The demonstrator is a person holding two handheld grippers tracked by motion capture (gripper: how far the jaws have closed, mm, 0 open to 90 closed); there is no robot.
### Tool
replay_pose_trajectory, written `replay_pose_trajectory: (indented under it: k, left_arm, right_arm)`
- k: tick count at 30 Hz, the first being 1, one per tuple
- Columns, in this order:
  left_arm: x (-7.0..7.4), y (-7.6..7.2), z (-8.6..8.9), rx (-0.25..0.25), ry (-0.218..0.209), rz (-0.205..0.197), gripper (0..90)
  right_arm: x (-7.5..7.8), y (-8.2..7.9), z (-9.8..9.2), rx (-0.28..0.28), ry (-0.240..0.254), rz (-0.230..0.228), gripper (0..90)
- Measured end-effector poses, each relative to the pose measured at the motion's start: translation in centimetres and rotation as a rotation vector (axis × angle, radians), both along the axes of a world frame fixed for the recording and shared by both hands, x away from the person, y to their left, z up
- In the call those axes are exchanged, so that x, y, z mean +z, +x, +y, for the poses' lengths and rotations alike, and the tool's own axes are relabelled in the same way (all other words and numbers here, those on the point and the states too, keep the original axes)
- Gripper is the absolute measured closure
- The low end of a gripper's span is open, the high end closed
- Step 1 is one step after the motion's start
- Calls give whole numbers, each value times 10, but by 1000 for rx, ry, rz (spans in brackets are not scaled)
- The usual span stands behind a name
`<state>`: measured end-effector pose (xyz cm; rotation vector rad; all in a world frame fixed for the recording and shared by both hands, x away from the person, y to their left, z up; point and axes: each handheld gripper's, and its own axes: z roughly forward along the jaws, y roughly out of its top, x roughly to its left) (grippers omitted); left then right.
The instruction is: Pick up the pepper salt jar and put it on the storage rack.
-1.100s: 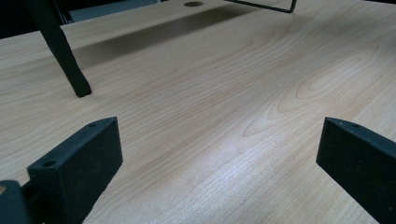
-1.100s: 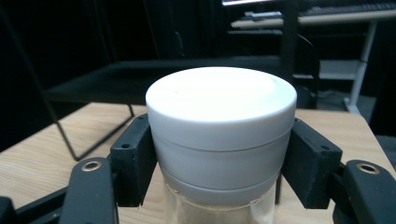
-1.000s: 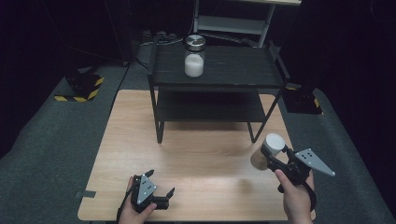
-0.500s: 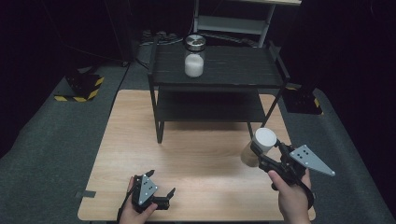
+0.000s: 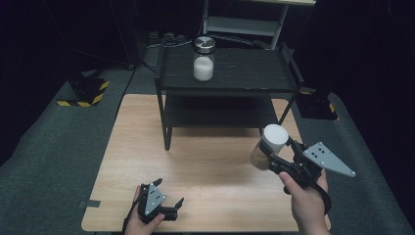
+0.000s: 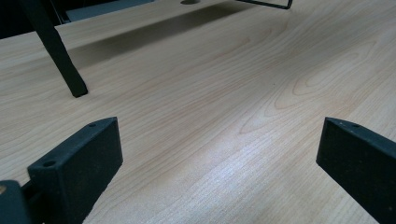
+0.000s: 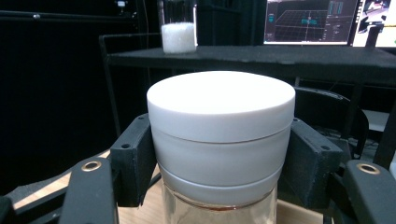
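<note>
My right gripper (image 5: 271,155) is shut on a white-lidded jar (image 5: 269,146), held above the right side of the wooden table (image 5: 210,156). In the right gripper view the jar (image 7: 220,135) sits between both jaws, clamped just under its white lid. A glass jar with a metal lid and white contents (image 5: 203,58) stands on the top of the black shelf (image 5: 254,73), and appears far off as the glass jar (image 7: 178,29). My left gripper (image 5: 169,208) rests open near the table's front edge, nothing between its jaws over the bare wood (image 6: 215,121).
The black two-tier shelf stands at the table's back half; one of its legs (image 6: 58,51) is ahead of my left gripper. A yellow-and-black striped block (image 5: 85,90) lies on the grey floor at left. A monitor (image 7: 322,21) glows behind the shelf.
My right gripper has carried the white-lidded jar a little to the left and down toward the table. The left gripper has stayed put.
</note>
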<state>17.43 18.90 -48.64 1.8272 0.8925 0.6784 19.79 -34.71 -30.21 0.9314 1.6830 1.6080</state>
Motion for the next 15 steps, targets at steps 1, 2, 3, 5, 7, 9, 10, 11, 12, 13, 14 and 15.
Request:
replay_pose_trajectory:
  k: [1, 2, 3, 5, 7, 9, 10, 11, 12, 13, 14, 15]
  left_arm:
    - [0, 0, 0, 0, 0, 0, 7]
    - [0, 0, -1, 1, 8, -2, 7]
    - [0, 0, -1, 1, 8, -2, 7]
    - [0, -2, -2, -3, 7, -4, 7]
    - [0, -2, -2, -5, 10, -5, 8]
    - [0, -4, -3, 11, 5, -5, 7]
    - [0, -3, -2, 12, 2, -1, 7]
    - [0, -3, -2, 12, -2, 1, 7]
    - [0, -3, -2, 12, -2, 1, 7]
    - [0, -3, -1, 11, -6, 4, 7]
    - [0, -3, -1, 10, -10, 4, 7]
    - [-1, -2, 1, 7, -15, 6, 7]
  right_arm:
    - [0, 0, 0, 0, 0, 0, 341]
    - [5, 2, 1, 3, 19, 4, 341]
    - [5, 2, 1, 3, 19, 4, 341]
    - [13, 5, 3, 1, 25, 1, 341]
    - [15, 6, 4, -2, 32, 2, 341]
    - [21, 9, 7, -7, 39, -5, 341]
    - [23, 10, 8, -14, 30, -12, 342]
    - [26, 10, 11, -21, 19, -19, 341]
    - [26, 10, 11, -21, 19, -19, 341]
    - [30, 12, 13, -31, 11, -25, 341]
    - [32, 13, 14, -34, 18, -22, 341]
    - [34, 15, 14, -34, 23, -21, 341]
